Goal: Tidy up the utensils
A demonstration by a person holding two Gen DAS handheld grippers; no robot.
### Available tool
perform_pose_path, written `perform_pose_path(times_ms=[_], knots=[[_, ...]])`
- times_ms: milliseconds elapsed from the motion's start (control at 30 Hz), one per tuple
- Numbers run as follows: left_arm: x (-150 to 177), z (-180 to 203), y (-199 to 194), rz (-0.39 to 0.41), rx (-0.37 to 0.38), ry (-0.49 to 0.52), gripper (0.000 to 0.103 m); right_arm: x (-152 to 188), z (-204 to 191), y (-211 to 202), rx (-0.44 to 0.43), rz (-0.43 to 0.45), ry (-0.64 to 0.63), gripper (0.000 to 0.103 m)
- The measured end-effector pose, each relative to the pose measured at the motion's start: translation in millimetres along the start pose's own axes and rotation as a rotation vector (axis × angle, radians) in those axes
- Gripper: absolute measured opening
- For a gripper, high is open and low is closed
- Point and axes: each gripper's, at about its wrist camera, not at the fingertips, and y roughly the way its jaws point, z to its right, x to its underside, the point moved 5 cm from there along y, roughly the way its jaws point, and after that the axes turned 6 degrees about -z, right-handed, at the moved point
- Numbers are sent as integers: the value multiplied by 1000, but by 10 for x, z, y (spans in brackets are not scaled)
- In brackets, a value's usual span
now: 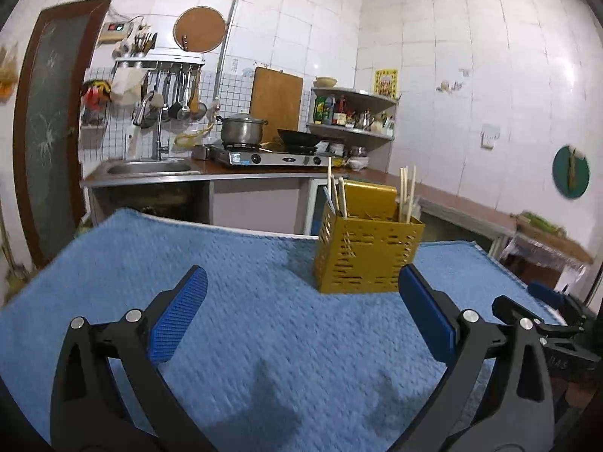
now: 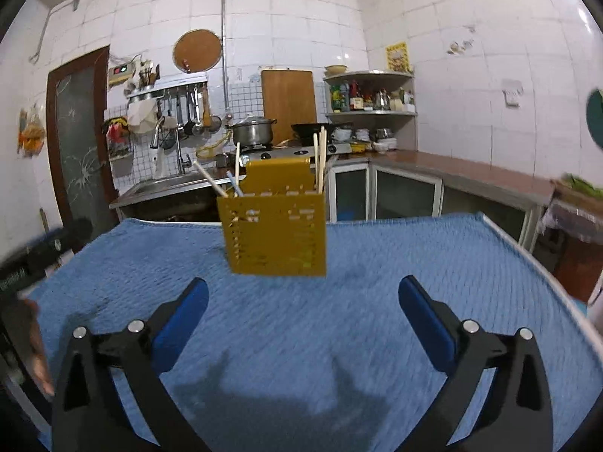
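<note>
Blue stick in yellow holder [image 1: 367,254] too blurry to name; chopsticks [image 1: 407,194] poke up. Left gripper [image 1: 301,314], right gripper [image 2: 303,316] both wide apart, empty.

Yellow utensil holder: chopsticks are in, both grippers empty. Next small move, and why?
Probably none: the chopsticks stand in the yellow utensil holder, the blue towel shows no loose utensils, and the left gripper and right gripper are open, empty. I'd park them.

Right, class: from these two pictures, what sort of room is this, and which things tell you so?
A home kitchen: a steel sink with tap, a steel lidded pot on a gas hob, and hanging ladles.
</note>
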Motion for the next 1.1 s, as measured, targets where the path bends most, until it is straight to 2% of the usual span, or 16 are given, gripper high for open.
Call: perform_pose_path(times_ms=[233,400,700,933,1100], knots=[[340,15,-5,-26,-89,93,98,282,-68,-91,61,42,-29,99],[476,20,-17,2,-126,130,98,311,-105,-76,87,45,-34,99],[439,-120,17,-15,-122,64,98,259,-139,-99,106,68,-47,99],[451,-36,-75,27,-116,101,98,259,-137,-152,128,90,-46,99],[458,11,-88,24,-92,119,98,262,-157,-169,133,92,-50,99]])
